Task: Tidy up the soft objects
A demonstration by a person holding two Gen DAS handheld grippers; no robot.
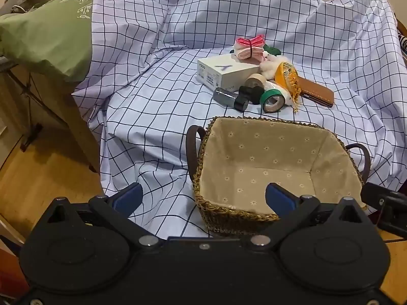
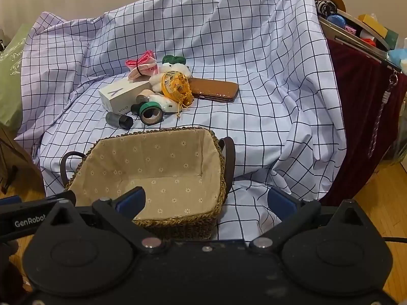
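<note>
Both tongs are seen spread wide with nothing between the blue pads: the left gripper (image 1: 203, 198) is held above the near edge of the checked sheet (image 1: 157, 106), beside the basket's left wall, and the right gripper (image 2: 207, 200) hangs over the basket's near right corner.

Nothing has yet been sorted, as far as can be judged. The woven basket (image 1: 203, 152), lined with flowered cloth, is set near the front edge of the sheet and is seen to be empty.

Behind it, toward the middle of the sheet, the pile lies untouched. From left to right can be made out: a grey cylinder (image 1: 225, 96), a white box (image 1: 223, 72) with a bundle of pink cloth (image 1: 250, 48) tied on top of it, black, tan and green tape rolls (image 1: 272, 100), a white plush toy (image 1: 273, 63), a yellow pouch (image 1: 287, 75), and a brown wallet (image 1: 316, 91) at the right end.

The soft pieces, apparently the cloth bundle, plush and pouch, are all left to be moved; the hard ones are probably to be left out.
</note>
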